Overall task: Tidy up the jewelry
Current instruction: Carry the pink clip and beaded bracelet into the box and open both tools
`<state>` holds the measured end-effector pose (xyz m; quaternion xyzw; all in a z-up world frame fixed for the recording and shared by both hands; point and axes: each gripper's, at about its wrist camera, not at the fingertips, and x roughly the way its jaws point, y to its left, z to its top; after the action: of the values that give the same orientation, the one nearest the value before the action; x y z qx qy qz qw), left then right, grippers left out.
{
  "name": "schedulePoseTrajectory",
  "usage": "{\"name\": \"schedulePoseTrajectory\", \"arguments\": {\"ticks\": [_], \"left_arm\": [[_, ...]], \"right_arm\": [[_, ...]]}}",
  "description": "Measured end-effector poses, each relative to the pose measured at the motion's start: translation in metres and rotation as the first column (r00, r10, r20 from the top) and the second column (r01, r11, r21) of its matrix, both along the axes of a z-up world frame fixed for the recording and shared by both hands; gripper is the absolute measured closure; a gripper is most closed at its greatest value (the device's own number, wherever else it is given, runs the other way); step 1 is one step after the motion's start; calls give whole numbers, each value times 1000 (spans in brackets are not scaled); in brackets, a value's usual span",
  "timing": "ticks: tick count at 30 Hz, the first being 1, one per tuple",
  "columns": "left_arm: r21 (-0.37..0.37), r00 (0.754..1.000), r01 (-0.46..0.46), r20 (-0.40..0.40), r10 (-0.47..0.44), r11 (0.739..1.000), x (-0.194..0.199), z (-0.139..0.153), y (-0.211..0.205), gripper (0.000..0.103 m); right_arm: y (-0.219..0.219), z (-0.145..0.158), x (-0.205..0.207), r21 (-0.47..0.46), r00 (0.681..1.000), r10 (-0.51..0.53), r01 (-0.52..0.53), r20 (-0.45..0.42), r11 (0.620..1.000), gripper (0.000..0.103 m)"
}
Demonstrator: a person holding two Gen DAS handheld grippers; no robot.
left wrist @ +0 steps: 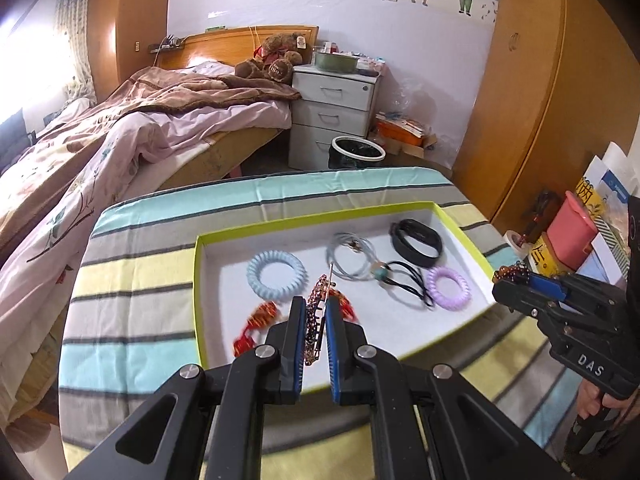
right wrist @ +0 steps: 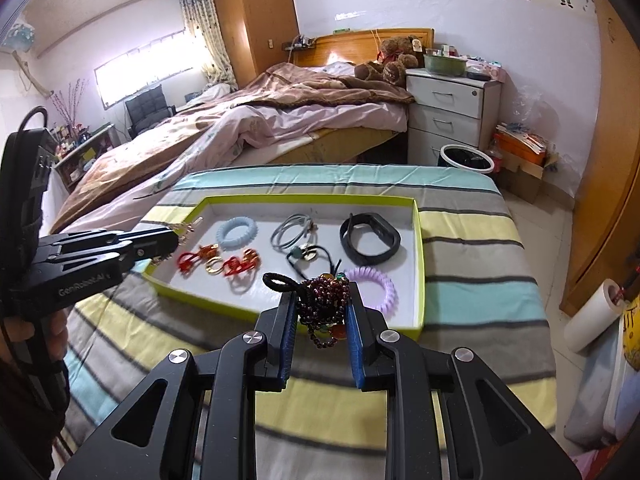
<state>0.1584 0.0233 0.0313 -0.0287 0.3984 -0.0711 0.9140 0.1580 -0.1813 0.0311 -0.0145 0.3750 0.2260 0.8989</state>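
I am holding both hand-held grippers over the near edge of the tray [right wrist: 419, 240] on the striped worktop [right wrist: 472, 248]. The left hand-held gripper [left wrist: 315, 312] is clamping tight on a beaded hair clip [left wrist: 316, 320], its long axis running along the fingers. The right hand-held gripper [right wrist: 322, 308] is pinching a dark bead bracelet [right wrist: 324, 300], jaws partway apart. The tray's floor is lying ahead and below both, bare nearest the left 1.
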Motion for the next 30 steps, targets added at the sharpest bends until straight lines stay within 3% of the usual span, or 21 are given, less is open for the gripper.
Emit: {"name": "schedulePoseTrajectory", "arguments": {"ticks": [13,30], "left_arm": [[-5,998,1,-66,-2,1000,49,-37,5,93],[-33,996,-4,-93,1,999,54,-49,6,93]], "right_arm": [[3,-34,55,-93,997,-35,28,-70,995,80],[7,-45,59,-151,997,-39,28,-71,988,78]]}}
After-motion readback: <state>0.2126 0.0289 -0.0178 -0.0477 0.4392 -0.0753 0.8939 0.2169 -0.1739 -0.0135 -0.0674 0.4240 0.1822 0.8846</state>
